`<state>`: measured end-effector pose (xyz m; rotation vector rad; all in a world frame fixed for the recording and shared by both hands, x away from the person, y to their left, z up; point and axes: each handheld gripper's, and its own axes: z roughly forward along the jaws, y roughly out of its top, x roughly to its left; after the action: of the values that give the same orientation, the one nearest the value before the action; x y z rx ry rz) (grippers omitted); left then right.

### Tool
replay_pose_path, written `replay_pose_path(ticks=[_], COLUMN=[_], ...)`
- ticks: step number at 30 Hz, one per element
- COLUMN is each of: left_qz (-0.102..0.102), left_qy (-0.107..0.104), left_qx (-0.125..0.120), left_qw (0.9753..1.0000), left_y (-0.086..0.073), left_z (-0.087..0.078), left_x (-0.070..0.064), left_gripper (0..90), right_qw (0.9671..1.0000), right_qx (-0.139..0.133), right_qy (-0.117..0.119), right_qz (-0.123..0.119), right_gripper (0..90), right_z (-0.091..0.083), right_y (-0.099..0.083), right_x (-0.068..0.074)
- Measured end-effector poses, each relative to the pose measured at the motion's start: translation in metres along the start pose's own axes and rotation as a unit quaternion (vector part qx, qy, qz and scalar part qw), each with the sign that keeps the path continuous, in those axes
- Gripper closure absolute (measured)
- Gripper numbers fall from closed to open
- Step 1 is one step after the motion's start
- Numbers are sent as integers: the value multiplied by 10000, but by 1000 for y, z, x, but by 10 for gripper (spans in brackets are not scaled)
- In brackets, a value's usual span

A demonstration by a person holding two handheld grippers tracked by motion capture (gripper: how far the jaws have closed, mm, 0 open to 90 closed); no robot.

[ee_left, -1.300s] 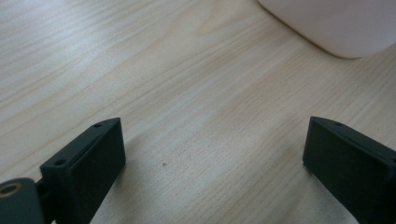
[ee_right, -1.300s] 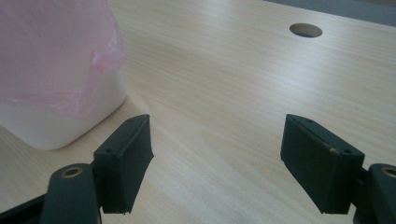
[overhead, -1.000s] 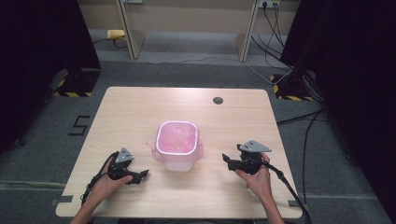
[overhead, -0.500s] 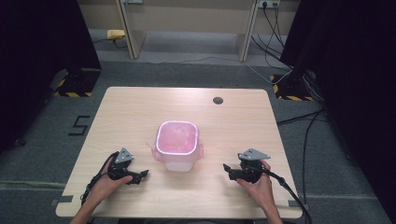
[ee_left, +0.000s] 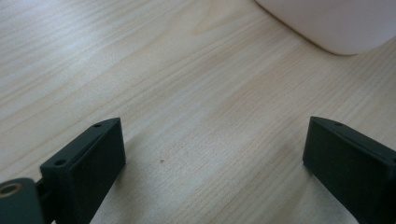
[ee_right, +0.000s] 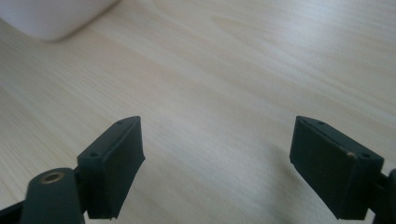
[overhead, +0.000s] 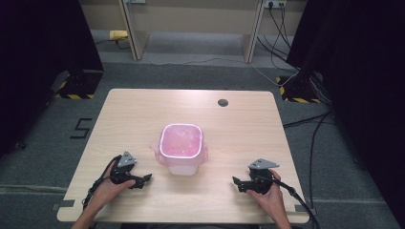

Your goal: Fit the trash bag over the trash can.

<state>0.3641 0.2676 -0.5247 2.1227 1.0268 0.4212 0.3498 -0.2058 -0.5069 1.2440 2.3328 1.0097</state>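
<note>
At the near edge of the tabletop [overhead: 143, 114], the left gripper [overhead: 142, 180] and the right gripper [overhead: 237, 183] are held low over the wood, each in one hand. The jaws of both are spread wide, and nothing is grasped between them. Between the two grippers, a little farther, a pink container [overhead: 180, 148] is standing upright, well apart from both. Beyond it, a dark round hole [overhead: 222, 102] is seen near the far edge.
</note>
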Motion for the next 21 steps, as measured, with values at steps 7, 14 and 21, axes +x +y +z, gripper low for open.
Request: replay_pose_path(ticks=[7,14,21], left_qz=[-6,0,-2], left_qy=[0,0,1], left_qx=[-3,1,0], left_qw=[10000,10000,10000], left_y=[0,0,0], left_z=[0,0,0], left_x=[0,0,0], left_gripper=[49,49,50], right_qw=[9995,9994,9994], right_qx=[-82,-85,-82], right_qy=[-161,-130,-125], right_qz=[-265,-295,-302], right_gripper=[151,149,144], right_z=[0,-4,-3], right_y=[-15,-18,-18], right_x=[1,1,1])
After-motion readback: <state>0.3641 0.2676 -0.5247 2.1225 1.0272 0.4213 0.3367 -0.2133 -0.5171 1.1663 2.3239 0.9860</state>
